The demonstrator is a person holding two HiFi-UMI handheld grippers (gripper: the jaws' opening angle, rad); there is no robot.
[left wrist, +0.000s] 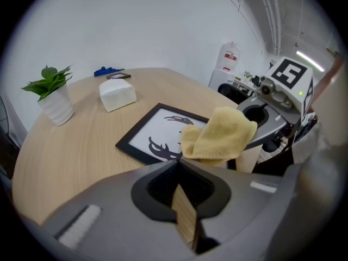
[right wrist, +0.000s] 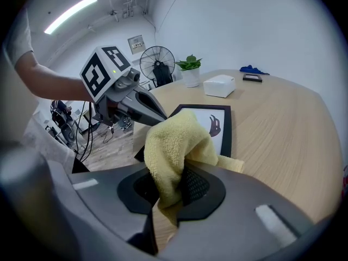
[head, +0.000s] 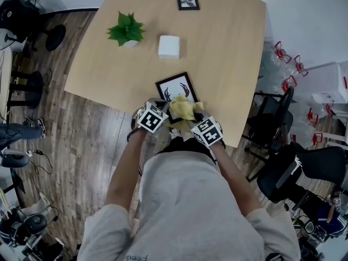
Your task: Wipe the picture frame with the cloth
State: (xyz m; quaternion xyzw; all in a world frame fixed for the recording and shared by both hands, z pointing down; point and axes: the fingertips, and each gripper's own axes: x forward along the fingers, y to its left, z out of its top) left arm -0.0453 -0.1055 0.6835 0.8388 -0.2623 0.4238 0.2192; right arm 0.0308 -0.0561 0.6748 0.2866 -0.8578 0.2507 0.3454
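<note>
A black picture frame (head: 176,87) with an antler print lies flat near the table's front edge. My right gripper (right wrist: 171,192) is shut on a yellow cloth (right wrist: 175,143), which bunches up over the frame's near end (right wrist: 209,123). In the head view the cloth (head: 183,110) sits between the two grippers. My left gripper (left wrist: 182,197) is shut with nothing between its jaws. It hovers at the frame's near left corner (left wrist: 157,135), just short of it. From there the cloth (left wrist: 217,135) and the right gripper (left wrist: 274,99) show to the right.
On the round wooden table (head: 228,53) a potted plant (head: 126,30) stands at the left, with a white box (head: 169,46) beside it. A small framed picture (head: 187,0) lies at the far edge. Black chairs (head: 277,118) stand to the right of the table.
</note>
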